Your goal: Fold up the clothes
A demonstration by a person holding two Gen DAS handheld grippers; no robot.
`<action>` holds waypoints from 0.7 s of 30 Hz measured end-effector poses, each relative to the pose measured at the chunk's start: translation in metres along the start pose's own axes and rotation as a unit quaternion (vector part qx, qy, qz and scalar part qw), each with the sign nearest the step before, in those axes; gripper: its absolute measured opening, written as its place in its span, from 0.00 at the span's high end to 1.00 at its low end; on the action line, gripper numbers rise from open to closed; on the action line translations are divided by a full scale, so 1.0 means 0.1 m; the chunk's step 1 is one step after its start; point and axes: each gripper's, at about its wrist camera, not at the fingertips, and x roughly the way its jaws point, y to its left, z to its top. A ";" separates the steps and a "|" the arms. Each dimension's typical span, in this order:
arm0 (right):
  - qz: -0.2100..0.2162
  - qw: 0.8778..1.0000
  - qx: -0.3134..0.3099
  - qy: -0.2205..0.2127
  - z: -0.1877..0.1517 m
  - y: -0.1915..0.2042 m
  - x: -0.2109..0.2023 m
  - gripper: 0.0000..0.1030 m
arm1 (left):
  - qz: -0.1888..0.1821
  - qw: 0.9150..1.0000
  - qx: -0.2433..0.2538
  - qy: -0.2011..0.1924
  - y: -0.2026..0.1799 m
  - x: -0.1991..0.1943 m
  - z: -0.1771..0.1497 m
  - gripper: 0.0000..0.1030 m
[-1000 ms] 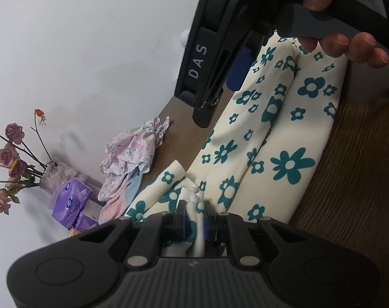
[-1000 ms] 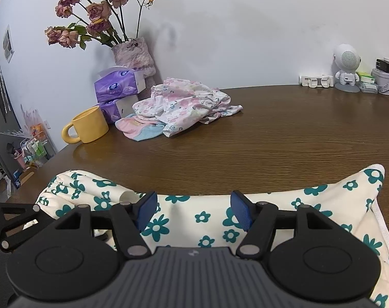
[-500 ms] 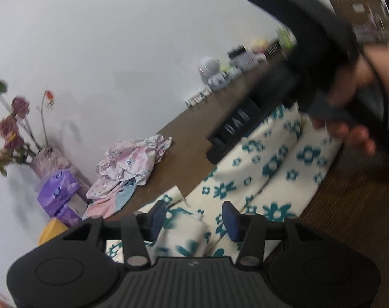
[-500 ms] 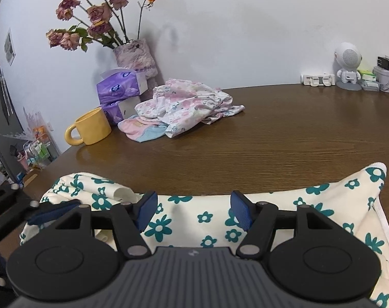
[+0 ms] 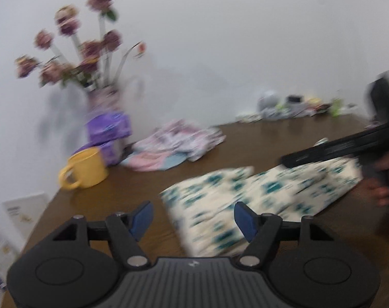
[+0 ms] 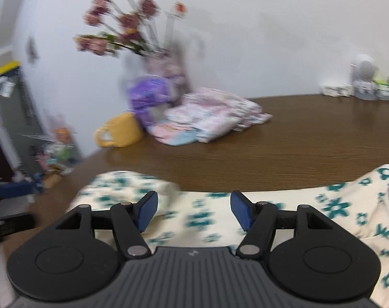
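Probably a home living space, though blur softens details: a wooden surface against a white wall carries a vase of dried roses, tissue packs, a yellow mug and children's clothes.

Yellow mug beside purple tissue packs, flower vase.

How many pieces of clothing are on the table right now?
2 groups: the cream floral garment near the grippers, and a pink pile by the yellow mug; the pile may hold several.
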 end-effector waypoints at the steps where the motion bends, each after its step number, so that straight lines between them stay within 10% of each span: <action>1: 0.014 1.000 -0.005 -0.002 -0.01 0.07 -0.05 0.37 | 0.004 1.000 -0.004 0.008 0.06 0.04 -0.02 0.38; 9: 0.038 0.993 -0.116 -0.005 0.04 0.73 0.02 0.56 | -0.040 0.998 -0.029 0.024 0.18 0.48 0.00 0.79; 21: -0.001 0.986 -0.148 0.081 -0.21 0.81 0.61 0.72 | -0.101 0.993 0.009 0.061 0.22 0.78 0.03 0.81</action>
